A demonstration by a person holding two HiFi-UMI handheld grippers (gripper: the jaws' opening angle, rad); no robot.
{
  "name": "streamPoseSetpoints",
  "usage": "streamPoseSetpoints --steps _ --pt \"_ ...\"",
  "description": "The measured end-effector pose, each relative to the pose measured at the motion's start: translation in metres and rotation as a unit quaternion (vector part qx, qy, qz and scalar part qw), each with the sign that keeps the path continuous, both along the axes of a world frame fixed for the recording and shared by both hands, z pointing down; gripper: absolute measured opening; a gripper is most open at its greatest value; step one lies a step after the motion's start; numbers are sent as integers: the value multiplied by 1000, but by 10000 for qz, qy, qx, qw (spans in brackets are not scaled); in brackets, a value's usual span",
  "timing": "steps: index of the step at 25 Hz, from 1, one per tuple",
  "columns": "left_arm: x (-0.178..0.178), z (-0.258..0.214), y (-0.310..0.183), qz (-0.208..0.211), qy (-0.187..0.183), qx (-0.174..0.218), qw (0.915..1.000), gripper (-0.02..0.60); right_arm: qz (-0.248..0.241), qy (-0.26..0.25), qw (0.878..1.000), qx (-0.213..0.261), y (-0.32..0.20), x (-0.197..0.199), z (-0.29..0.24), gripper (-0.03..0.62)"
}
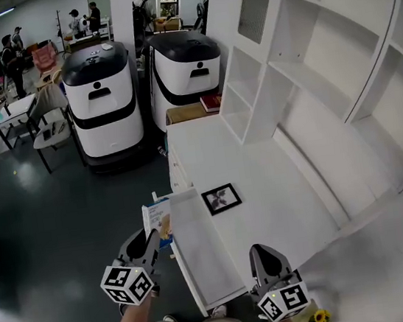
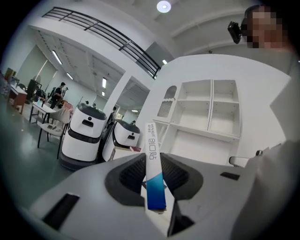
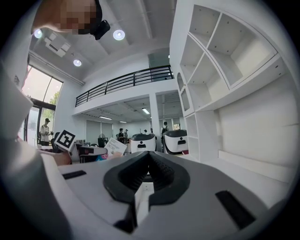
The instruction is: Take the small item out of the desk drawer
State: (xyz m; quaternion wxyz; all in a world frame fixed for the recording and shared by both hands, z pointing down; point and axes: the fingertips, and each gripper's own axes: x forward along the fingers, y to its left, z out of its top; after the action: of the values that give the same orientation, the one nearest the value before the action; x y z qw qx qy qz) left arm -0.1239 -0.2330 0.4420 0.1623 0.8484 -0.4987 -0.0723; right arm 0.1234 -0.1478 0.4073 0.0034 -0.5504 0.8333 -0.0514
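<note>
Small carton (image 1: 158, 221), white with a blue end and flat in shape, stood upright and clamped between the jaws of the left gripper (image 1: 156, 239), held in the air just beside the left side wall of the open desk drawer (image 1: 189, 270) and outside it. The left gripper view showed the same carton (image 2: 151, 145) edge-on, with the dark pads of the left gripper (image 2: 153, 165) pressed on both of its faces. The drawer was pulled well out from the front edge of the white desk (image 1: 279, 183), and only its bare white floor showed inside. The right gripper (image 1: 262, 251) hung over the drawer's front right corner; in the right gripper view its jaws (image 3: 149, 160) were drawn together with nothing between them. A black picture frame (image 1: 222, 198) lay flat on the desk near its front edge, just right of the drawer. The white shelf unit (image 1: 320, 50) along the back edge of the desk showed bare compartments. Two white-and-black robots (image 1: 101, 96) stood on the floor beyond the far end of the desk.
</note>
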Motion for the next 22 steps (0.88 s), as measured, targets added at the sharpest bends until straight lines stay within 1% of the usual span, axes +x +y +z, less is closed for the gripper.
streamPoseSetpoints --steps 3,8,10,17,22 --pt "-13 -29 3 -119 24 353 9993 100 81 11 9999 65 -1 6 -5 9" --pt "-25 -69 12 -262 158 701 9971 100 233 16 9995 195 0 20 -17 9" --pt "-27 -81 18 -297 142 829 9960 100 304 21 9993 235 -1 26 -21 9" --pt "-46 -98 52 -624 -145 1150 9913 100 425 28 9987 288 -2 42 -25 9" --pt "-67 -109 74 -822 -113 1272 9884 100 429 40 9986 302 1 44 -27 9"
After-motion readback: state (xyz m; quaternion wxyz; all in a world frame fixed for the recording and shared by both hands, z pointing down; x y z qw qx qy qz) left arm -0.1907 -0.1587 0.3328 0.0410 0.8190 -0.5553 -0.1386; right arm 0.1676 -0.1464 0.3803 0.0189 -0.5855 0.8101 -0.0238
